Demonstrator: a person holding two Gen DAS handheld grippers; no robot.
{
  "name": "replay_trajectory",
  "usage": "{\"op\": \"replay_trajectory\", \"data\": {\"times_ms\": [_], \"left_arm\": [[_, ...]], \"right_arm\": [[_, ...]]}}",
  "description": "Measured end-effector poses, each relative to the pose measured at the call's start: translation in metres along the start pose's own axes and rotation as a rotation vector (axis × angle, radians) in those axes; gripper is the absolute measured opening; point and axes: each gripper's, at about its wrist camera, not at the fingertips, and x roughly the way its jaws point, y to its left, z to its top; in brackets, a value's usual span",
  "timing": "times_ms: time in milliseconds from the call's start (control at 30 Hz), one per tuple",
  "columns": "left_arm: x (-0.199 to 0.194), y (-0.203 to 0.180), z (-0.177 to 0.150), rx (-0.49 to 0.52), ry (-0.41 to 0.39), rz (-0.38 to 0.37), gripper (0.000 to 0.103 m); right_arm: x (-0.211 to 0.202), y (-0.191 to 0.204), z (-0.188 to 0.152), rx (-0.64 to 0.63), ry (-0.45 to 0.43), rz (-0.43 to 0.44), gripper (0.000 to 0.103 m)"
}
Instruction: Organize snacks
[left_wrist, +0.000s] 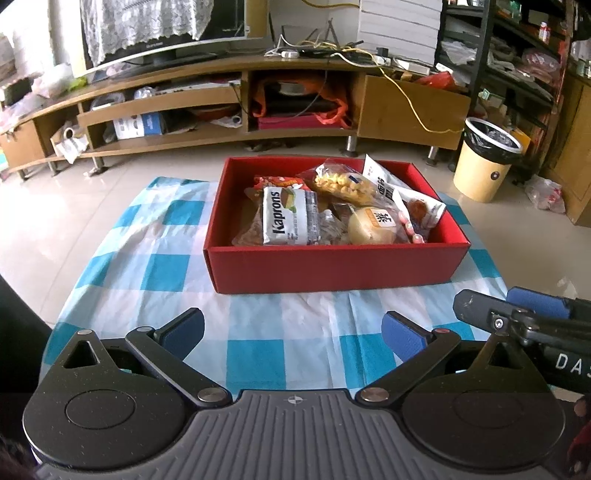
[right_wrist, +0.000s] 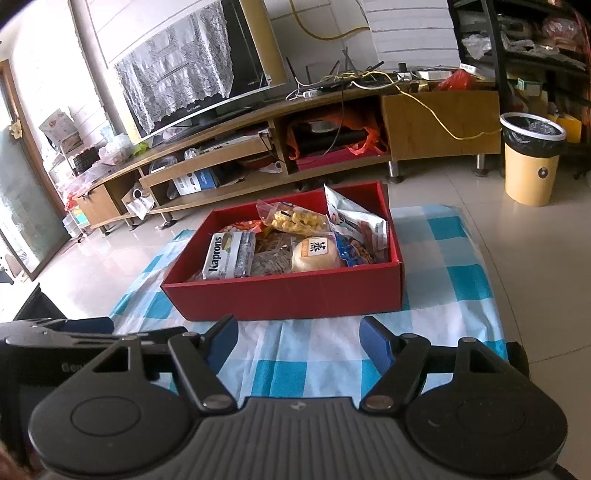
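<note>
Red box (left_wrist: 332, 266) mid-frame on checked cloth (left_wrist: 258, 332), snacks (left_wrist: 288, 218) inside. Left hand-held gripper (left_wrist: 293, 332) and right hand-held gripper (right_wrist: 299, 339) both released, empty, low in frame.

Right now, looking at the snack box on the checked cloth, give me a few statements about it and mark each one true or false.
1. The red box sits on a blue and white checked cloth. True.
2. The Kaprons pack lies on the cloth outside the box. False: it lies inside the box, at its left side.
3. The left gripper holds a snack. False: its jaws stand open with only cloth between them.
4. The right gripper has open, empty jaws. True.
5. A round bun in clear wrap lies inside the box, right of the Kaprons pack. True.
6. The yellow bin stands on the cloth. False: it stands on the tiled floor beyond it.
</note>
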Motion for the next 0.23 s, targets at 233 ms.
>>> {"op": "replay_trajectory", "data": {"times_ms": [233], "left_arm": [[-0.0056,0.0003,-0.0032,0.007,-0.012,-0.002,0.103]], "right_arm": [[-0.0053,0.0001,-0.0015,0.000,-0.004,0.002,0.069]]}}
